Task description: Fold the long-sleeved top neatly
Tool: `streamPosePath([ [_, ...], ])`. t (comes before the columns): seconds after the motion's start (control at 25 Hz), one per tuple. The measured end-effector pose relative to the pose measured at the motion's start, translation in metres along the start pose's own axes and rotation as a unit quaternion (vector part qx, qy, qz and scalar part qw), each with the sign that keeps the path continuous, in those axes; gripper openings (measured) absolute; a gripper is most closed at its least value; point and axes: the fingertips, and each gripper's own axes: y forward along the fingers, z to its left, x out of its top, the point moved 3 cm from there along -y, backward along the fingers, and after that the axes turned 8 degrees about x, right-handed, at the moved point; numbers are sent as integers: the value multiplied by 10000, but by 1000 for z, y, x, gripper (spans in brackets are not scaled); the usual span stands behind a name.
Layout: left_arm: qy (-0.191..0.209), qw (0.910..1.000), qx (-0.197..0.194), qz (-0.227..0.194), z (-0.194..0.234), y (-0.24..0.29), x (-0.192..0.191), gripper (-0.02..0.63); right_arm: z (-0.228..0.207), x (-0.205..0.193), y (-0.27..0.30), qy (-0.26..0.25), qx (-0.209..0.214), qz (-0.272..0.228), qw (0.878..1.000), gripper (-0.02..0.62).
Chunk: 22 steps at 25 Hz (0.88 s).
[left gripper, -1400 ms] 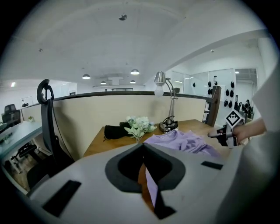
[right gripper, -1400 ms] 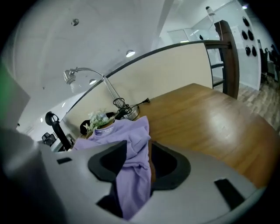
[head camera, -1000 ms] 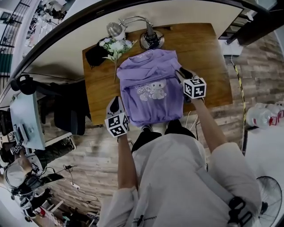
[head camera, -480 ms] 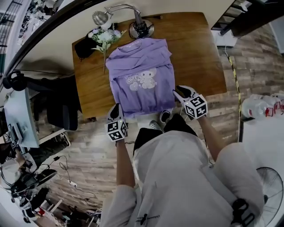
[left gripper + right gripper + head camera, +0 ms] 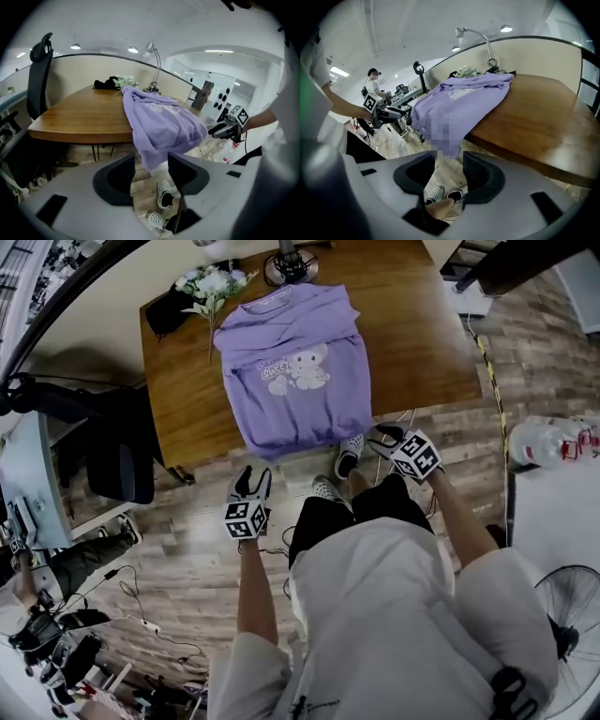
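Note:
The purple long-sleeved top [image 5: 291, 381] lies face up on the wooden table [image 5: 412, 334], sleeves folded in, its hem hanging over the near edge. My left gripper [image 5: 251, 479] is off the table, below and left of the hem. Its jaws have just been opening and nothing is between them. My right gripper [image 5: 382, 436] hovers just off the hem's right corner, its jaws also just opened wider and empty. In the left gripper view the top [image 5: 159, 122] drapes ahead of the open gripper [image 5: 151, 173]. The right gripper view shows the hanging hem [image 5: 459, 103] beyond the open gripper [image 5: 449, 171].
White flowers [image 5: 211, 282], a black object [image 5: 169, 310] and a lamp base [image 5: 289, 266] sit at the table's far edge. A black office chair [image 5: 117, 456] stands left of the table. My shoes [image 5: 349, 454] are below the hem. White bottles [image 5: 544, 442] stand at right.
Both grippers drew back off the table toward me and sank. The top slid nearer with them, so its hem now hangs over the edge. The left gripper let go of the hem corner.

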Motion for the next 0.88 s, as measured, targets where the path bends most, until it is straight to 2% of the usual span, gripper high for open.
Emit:
streamPosePath([
  [0.08,13,9995,-282,168,-5,11,-12,238,-3,-7,13,58,147,95,9998,228],
  [0.16,11,9981,-530,313,-10,26,-17,252,-9,-4,25,65,289,153,9994,276],
  [0.24,73,9967,-656,464,-10,37,-21,253,-12,-4,37,11,336,287,9990,297],
  [0.36,50,9964,-650,543,1,53,-22,253,-11,-7,54,-121,457,501,9976,295],
  [0.44,32,9961,-671,572,7,63,-20,252,-11,-7,58,-196,494,471,9975,255],
  [0.52,180,9950,-719,669,6,66,-24,244,-8,-10,53,-62,519,261,9983,140],
  [0.56,293,9943,-733,720,5,65,-27,159,-5,-13,49,79,551,123,9984,66],
  [0.6,402,9937,-743,734,4,63,-28,69,-2,-15,45,215,601,-13,9980,23],
  [0.76,469,9940,-878,459,-8,39,-28,48,15,-16,21,499,875,-476,9938,21],
  [0.88,490,9940,-954,203,-16,9,-23,48,30,-11,-2,780,1100,-948,9863,20],
])
